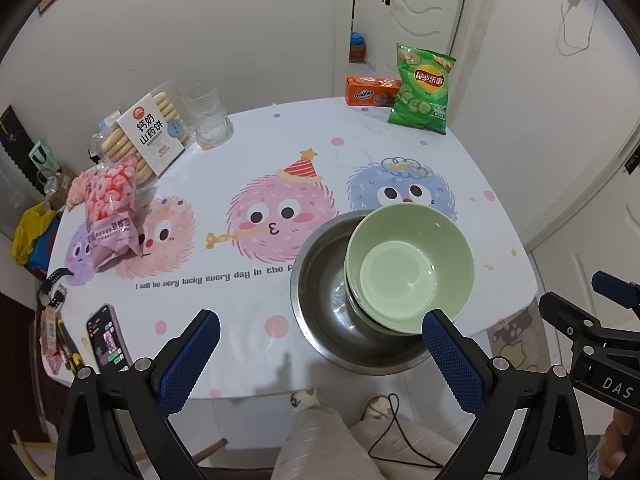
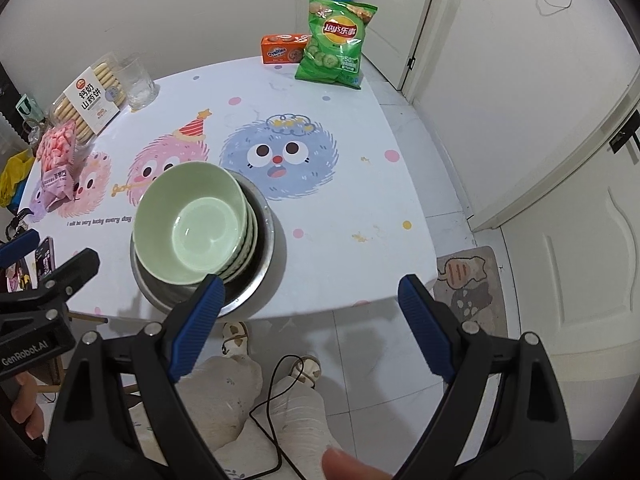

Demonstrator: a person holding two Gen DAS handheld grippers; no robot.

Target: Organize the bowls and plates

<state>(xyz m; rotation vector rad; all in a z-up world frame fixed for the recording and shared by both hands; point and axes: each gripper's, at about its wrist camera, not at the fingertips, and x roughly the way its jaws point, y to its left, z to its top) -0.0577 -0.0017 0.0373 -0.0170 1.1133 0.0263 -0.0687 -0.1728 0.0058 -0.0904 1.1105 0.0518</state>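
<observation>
The green bowls point(image 2: 192, 224) sit nested in a stack inside the steel basin point(image 1: 324, 300) near the table's point(image 1: 248, 160) front edge, so the gathering looks largely done. No plates are visible. The left tongs point(image 1: 320, 354) and right tongs point(image 2: 310, 322) both hang released, grasping nothing, near the table's front edge.
</observation>
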